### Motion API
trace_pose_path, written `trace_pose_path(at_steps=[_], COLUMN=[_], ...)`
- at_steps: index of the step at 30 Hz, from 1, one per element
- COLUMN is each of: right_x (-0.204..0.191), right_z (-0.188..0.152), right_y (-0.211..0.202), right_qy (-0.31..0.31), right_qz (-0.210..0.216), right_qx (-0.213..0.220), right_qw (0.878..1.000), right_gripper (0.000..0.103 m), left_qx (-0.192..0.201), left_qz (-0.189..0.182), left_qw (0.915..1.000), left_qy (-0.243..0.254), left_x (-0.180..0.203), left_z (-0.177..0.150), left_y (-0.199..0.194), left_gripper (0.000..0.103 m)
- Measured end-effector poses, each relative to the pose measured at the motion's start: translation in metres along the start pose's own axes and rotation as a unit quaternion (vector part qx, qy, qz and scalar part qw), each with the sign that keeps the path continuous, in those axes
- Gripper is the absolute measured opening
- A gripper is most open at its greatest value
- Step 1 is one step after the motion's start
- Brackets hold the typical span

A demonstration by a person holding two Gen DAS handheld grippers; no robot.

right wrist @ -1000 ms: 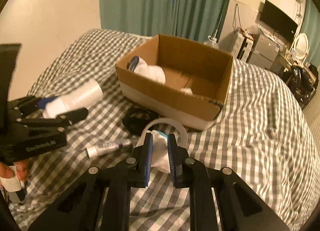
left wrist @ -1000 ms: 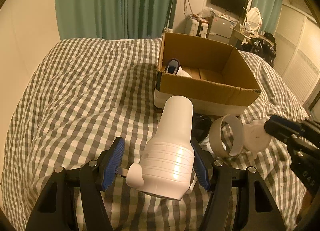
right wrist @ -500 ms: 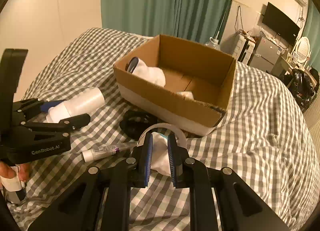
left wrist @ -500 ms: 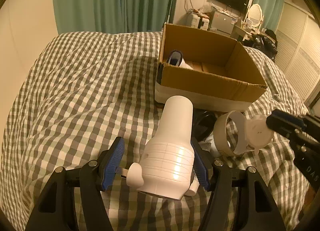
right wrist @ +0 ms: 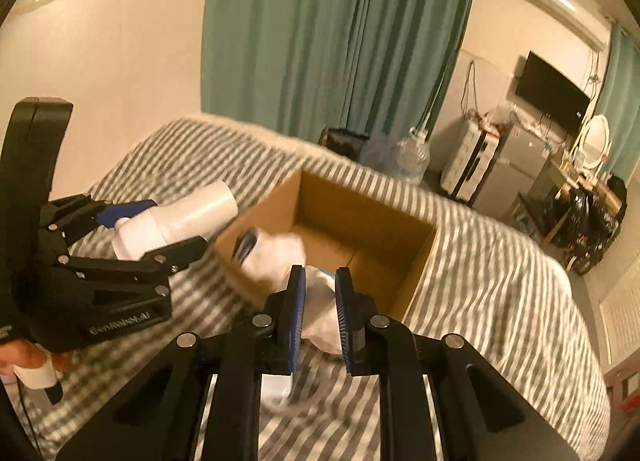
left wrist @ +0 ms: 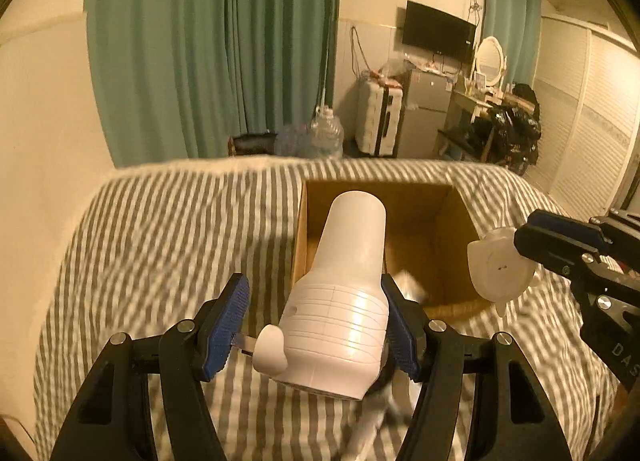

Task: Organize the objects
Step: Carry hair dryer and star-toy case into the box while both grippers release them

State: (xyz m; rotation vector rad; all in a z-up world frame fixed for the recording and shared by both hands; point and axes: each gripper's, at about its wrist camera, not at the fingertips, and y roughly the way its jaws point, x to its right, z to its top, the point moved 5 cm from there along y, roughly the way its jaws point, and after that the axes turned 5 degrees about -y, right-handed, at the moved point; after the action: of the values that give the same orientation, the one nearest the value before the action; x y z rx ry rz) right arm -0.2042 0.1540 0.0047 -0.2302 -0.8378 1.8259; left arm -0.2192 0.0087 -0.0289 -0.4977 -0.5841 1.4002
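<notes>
Left gripper point(left wrist: 314, 325) was clamped on a glossy white plastic bottle point(left wrist: 340, 293), ribbed wide base nearest the camera, smooth narrower barrel pointing away; the right blue ridged pad pressed its side, the left pad sat at a small knob on it. Right gripper point(right wrist: 320, 317), fingers nearly together, pinched a soft white crumpled object point(right wrist: 320, 297); exact type unclear. Both were held above the gingham bedspread point(left wrist: 160, 245). Beyond sat the open brown cardboard box point(right wrist: 416, 273), white cloth-like items point(right wrist: 276, 253) inside. Teal curtains point(left wrist: 208, 45) hung behind.
</notes>
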Motion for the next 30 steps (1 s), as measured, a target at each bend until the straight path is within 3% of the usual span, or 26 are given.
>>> trace_pose_path(at_steps=[9, 18, 24, 27, 29, 30], right_x=[0.028, 0.049, 0.058, 0.063, 0.066, 0.069], right_z=[0.045, 0.031, 0.019, 0.015, 0.011, 0.011], right_y=[0.046, 0.132, 0.168, 0.177, 0.176, 0.174], right_qy=[0.004, 0.025, 0.037, 0.054, 0.077, 0.089], right_qz=[-0.011, 0.004, 0.013, 0.026, 0.043, 0.049], right_qx=[0.007, -0.034, -0.048, -0.048, -0.047, -0.045], right_qw=[1.0, 0.999, 0.998, 0.997, 0.995, 0.994], right_gripper=[0.015, 0.015, 0.015, 0.015, 0.016, 0.026], left_qx=[-0.012, -0.044, -0.056, -0.063, -0.066, -0.063], left_qz=[0.004, -0.014, -0.021, -0.024, -0.015, -0.008], left_qw=[0.9996, 0.9976, 0.9956, 0.9946, 0.9942, 0.9942], left_qy=[0.026, 0.052, 0.072, 0.079, 0.084, 0.087], left_x=[0.011, 0.028, 0.035, 0.042, 0.048, 0.053], left_z=[0.038, 0.036, 0.03, 0.028, 0.027, 0.027], left_y=[0.064, 0.13, 0.152, 0.156, 0.158, 0.157], left_gripper=[0.067, 0.067, 0.067, 0.07, 0.087, 0.089])
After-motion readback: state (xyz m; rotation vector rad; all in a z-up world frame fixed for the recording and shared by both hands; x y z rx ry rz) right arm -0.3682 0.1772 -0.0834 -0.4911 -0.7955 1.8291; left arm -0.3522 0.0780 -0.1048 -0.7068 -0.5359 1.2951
